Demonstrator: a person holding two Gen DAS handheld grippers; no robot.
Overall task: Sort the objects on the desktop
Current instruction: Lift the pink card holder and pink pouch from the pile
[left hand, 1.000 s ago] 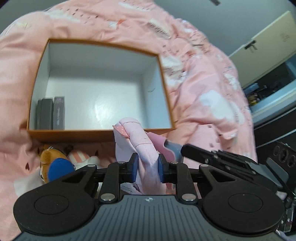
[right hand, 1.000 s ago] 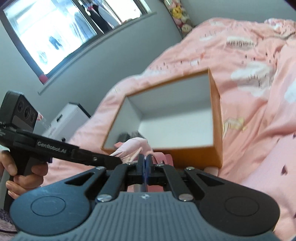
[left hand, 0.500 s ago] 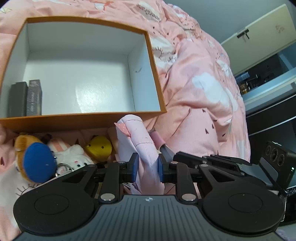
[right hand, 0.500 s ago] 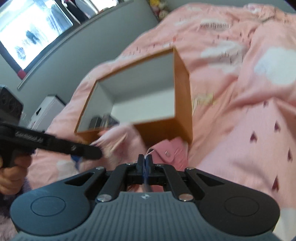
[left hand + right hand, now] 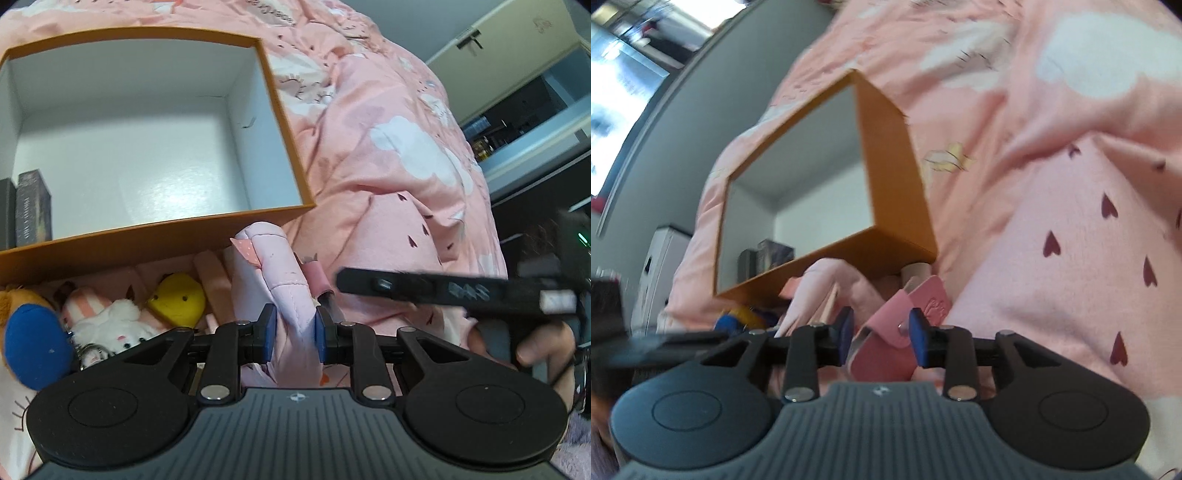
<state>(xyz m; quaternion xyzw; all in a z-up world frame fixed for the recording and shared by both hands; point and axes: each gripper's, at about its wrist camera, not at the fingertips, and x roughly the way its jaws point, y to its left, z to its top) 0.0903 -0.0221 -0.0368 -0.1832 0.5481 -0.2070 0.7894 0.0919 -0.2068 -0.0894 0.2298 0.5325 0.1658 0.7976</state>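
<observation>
My left gripper [image 5: 291, 332] is shut on a pale pink padded pouch [image 5: 273, 273], held upright just in front of the orange box [image 5: 159, 236]. The box has a white inside and lies on the pink bedcover. Two small dark boxes [image 5: 33, 206] stand in its left corner. My right gripper [image 5: 881, 334] has its jaws opening. A pink leather case with a snap strap [image 5: 886, 347] lies between and below the pads, which do not press it. The pouch [image 5: 820, 291] is to its left. In the left wrist view the right gripper [image 5: 443, 291] is a blur beside the pouch.
Plush toys lie against the box's front wall: a yellow one [image 5: 177, 299], a white rabbit [image 5: 110, 321] and a blue and orange one [image 5: 33, 350]. A hand [image 5: 539, 343] holds the right tool. A pink bedcover [image 5: 1071, 221] spreads to the right.
The right jaws were shut and now stand apart over the pink case. Both grippers sank toward the bed and the right one rolled. The left grip on the pouch is unchanged.
</observation>
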